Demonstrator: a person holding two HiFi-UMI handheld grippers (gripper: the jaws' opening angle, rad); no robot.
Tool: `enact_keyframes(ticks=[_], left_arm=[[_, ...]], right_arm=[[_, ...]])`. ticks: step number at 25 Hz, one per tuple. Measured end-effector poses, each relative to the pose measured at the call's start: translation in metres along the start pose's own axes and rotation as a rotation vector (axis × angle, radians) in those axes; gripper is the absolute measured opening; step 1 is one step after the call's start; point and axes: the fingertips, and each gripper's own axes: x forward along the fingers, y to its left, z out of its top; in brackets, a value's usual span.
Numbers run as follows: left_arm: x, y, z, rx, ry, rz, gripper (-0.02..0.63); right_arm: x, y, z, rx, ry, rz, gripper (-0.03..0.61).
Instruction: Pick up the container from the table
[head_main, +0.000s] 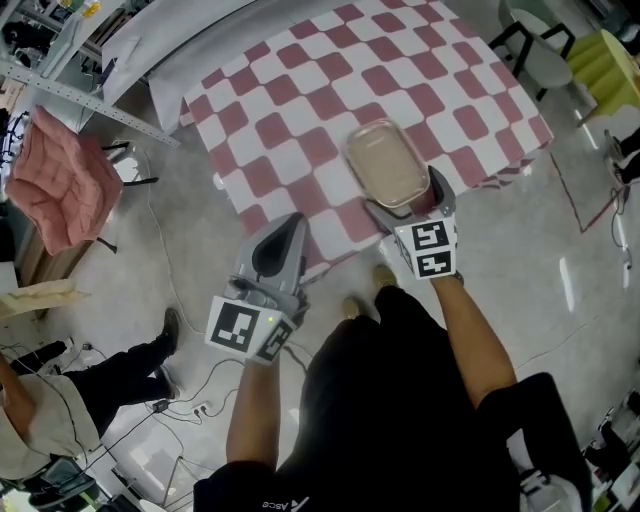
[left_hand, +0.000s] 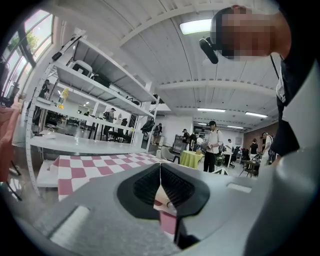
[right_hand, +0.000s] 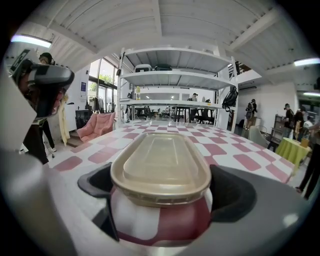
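Container (head_main: 385, 160) first: we see a clear oval tub under a beige lid, lying lengthwise over the red-and-white checked cloth of the table (head_main: 300, 90), close to the table's near edge. Its near end sits between the jaws of the right gripper (head_main: 407, 200), and in the right gripper view the dark pads stand against both sides of the clear body while the lid's rim spreads over them, so we read this tool as clamped on the container. Through the clear wall we make out the checks of the cloth beneath, but we cannot tell whether the base touches the cloth or hangs just above it. The left gripper (head_main: 293, 230) is apart from the tub, off the table's near corner and above the grey floor; in its own view the two ribbed jaws meet in one thin line, closed on themselves. Both tools come out from the person's forearms at the bottom of the head view. Further out we note a pink cushioned seat (head_main: 60, 180) at the left, cables (head_main: 190, 400) on the floor beside a second person's dark trousers (head_main: 120, 370), white shelving (left_hand: 85, 90) behind the table, and a small green-draped table (left_hand: 192, 159) among people standing in the distance.
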Motion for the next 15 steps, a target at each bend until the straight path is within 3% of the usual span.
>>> enact_keyframes(ticks=[4,6,15], left_arm=[[0.026,0.015,-0.015,-0.088,0.051,-0.041,0.035],[0.041,0.021,-0.021,-0.144,0.073,-0.075,0.156],[0.1,0.026,-0.038,-0.392,0.207,-0.265,0.324]], right_arm=[[-0.007,-0.003,0.014,-0.022,-0.047,0.023,0.589],[-0.013,-0.003,0.022,-0.043,-0.074,0.045,0.589],[-0.044,0.003,0.062,-0.183,-0.181,0.235,0.589]])
